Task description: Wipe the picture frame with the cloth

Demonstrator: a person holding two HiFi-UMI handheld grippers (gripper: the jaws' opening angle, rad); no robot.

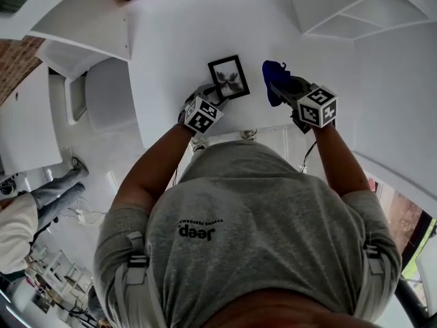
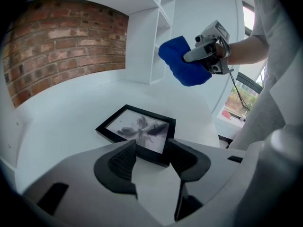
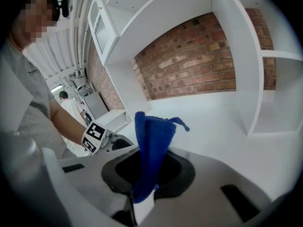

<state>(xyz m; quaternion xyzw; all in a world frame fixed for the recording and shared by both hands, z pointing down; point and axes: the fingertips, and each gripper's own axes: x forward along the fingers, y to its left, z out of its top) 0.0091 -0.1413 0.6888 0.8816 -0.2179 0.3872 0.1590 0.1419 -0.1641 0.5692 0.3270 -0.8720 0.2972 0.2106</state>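
White worktop (image 1: 171, 33), picture frame (image 1: 228, 77) loose near front edge: left gripper (image 2: 152, 148) wide open, gripping nothing, right gripper (image 3: 147, 170) clamped on cloth (image 3: 154, 136), so wiping could skid it.

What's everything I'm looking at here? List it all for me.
Picture frame: one, black, flat on the table, its near corner at the left gripper's jaws.
Cloth: one, blue, held above the table, right of the frame.
Table: one, white.
Shelving: white, around the table.
Brick wall: red-brown, behind the table.
Bystander: one, pale top, far left in the head view.
Left gripper: one, grey, open.
Right gripper: one, grey, shut on the cloth.
T-shirt: grey, the person's own.
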